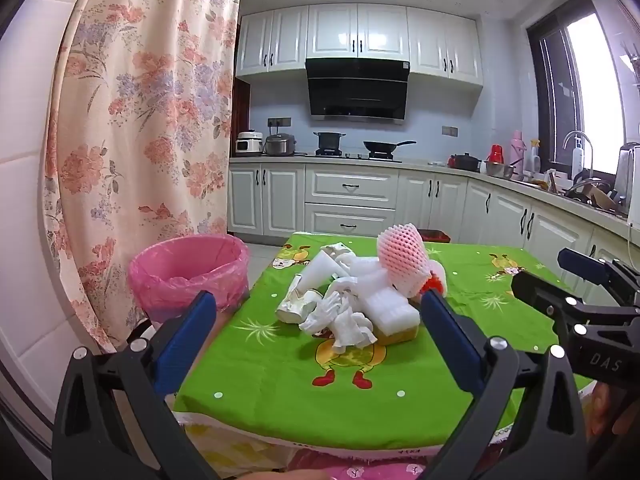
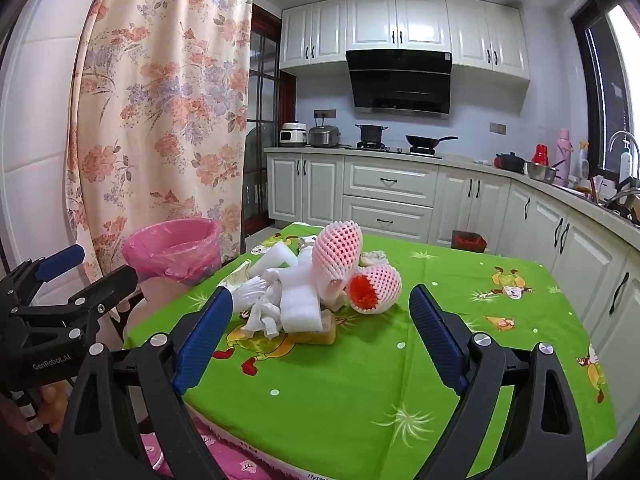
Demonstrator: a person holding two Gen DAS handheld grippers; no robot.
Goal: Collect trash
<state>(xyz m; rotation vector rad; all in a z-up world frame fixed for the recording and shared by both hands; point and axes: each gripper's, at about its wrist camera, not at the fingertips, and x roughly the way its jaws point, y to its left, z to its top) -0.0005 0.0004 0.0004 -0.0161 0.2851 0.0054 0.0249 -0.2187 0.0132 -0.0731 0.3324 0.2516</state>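
Right wrist view: two foam nets, one bin.

Bright green tablecloth printed with cartoon figures; pink-lined bin at left; pink mesh fruit sleeve atop white foam scraps; cream curtain, peach-and-lilac floral, upper left.

"DAS" marks the right gripper; "GenRobot.AI" marks the left gripper.
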